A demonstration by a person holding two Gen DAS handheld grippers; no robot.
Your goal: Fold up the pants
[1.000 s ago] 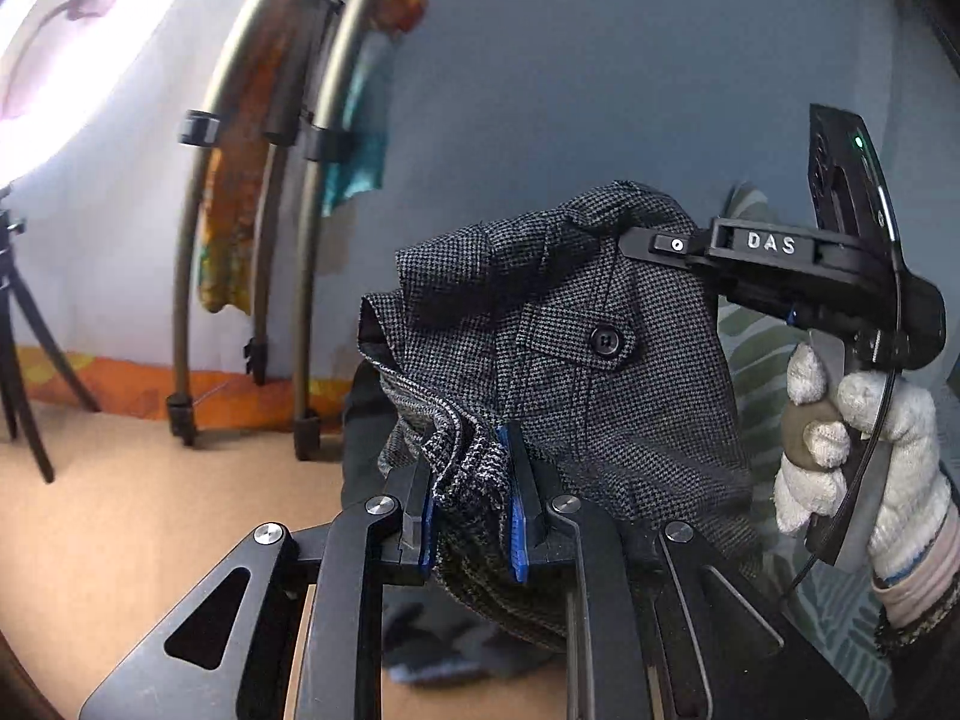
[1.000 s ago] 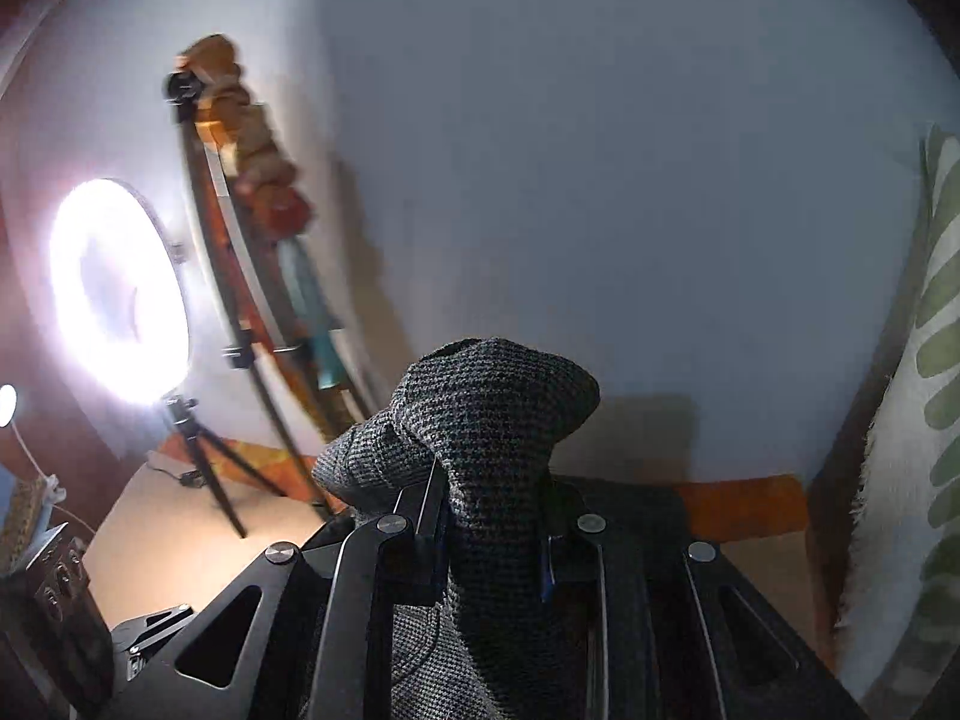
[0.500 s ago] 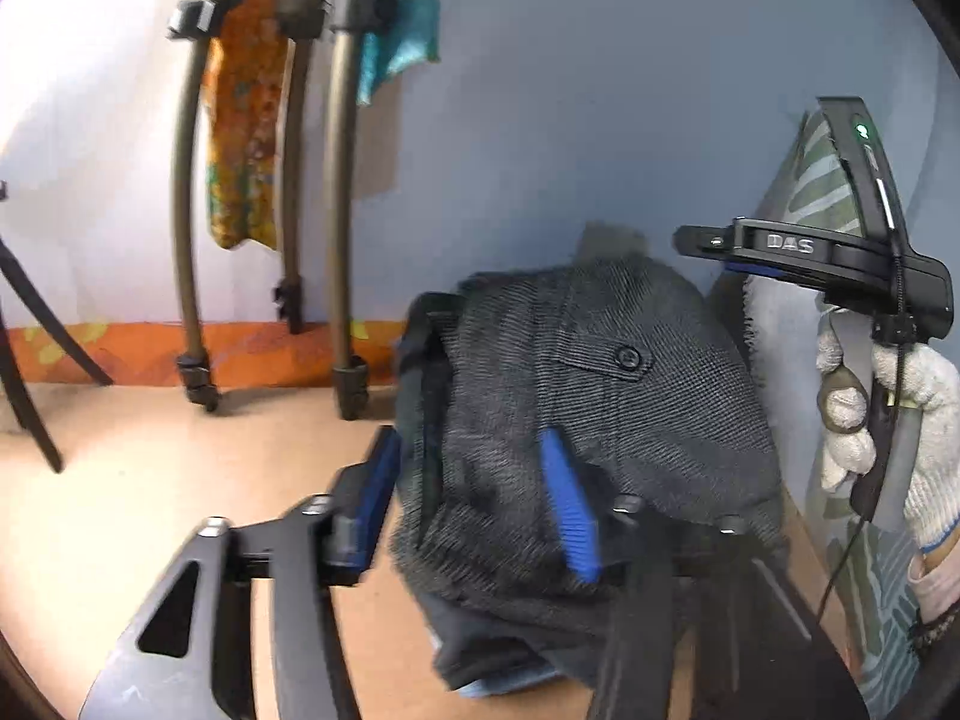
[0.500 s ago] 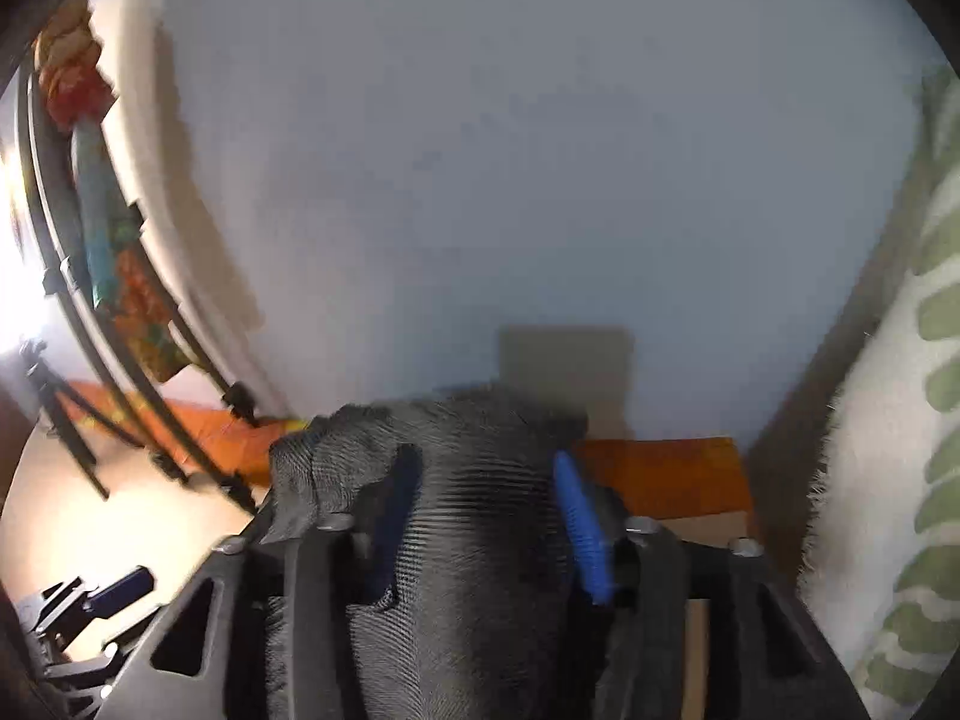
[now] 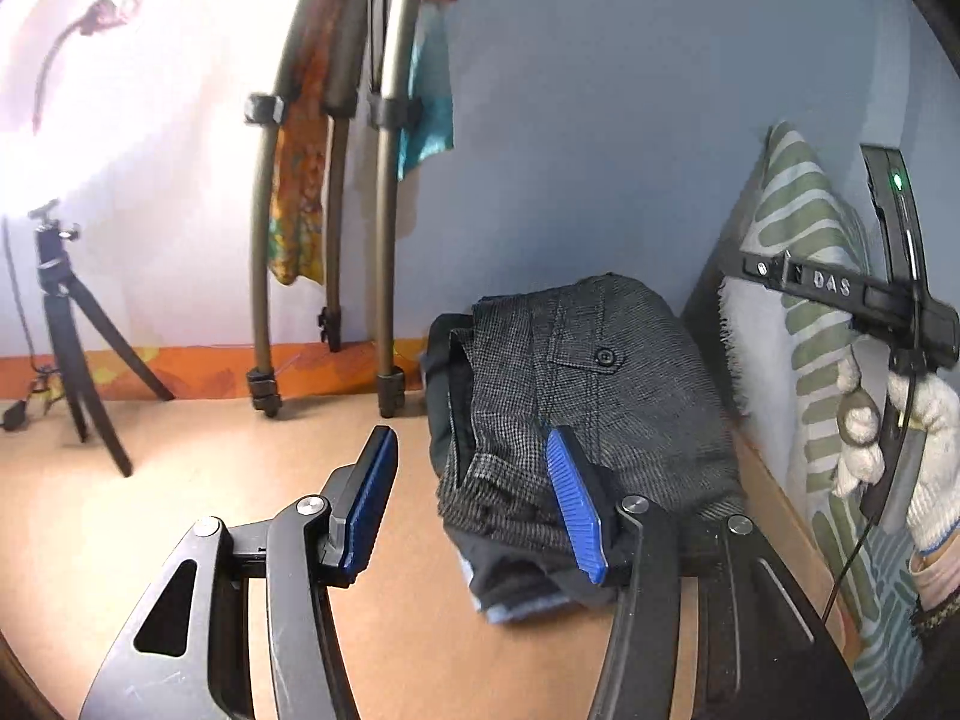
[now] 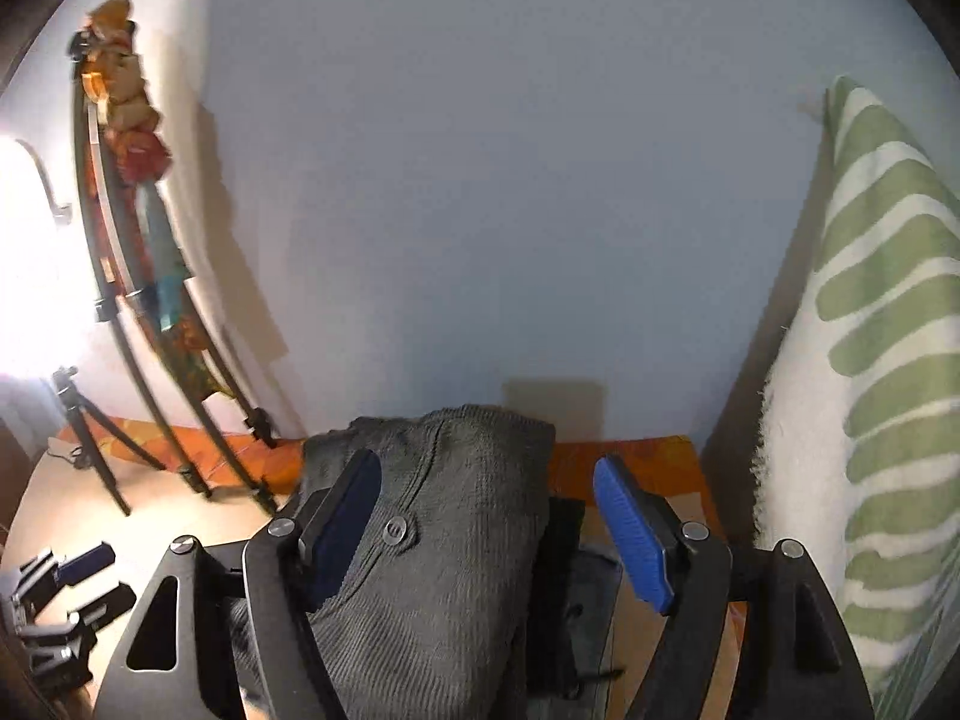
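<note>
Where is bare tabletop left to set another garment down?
Bare tabletop lies between the tripod and the folded pants. It is crowded right of the pants, against the striped cushion.

Left claw (image 5: 474,516) sits low with its blue-padded fingers (image 5: 573,510) spread wide, nothing between them. Right claw (image 6: 489,531) is spread just as wide, its pads apart and gripping nothing. Seen from the left wrist camera, the right claw's body stands off to the right, held upright by a white-gloved hand (image 5: 900,450) wrapped around its handle, with a sleeve cuff showing just below the glove.
</note>
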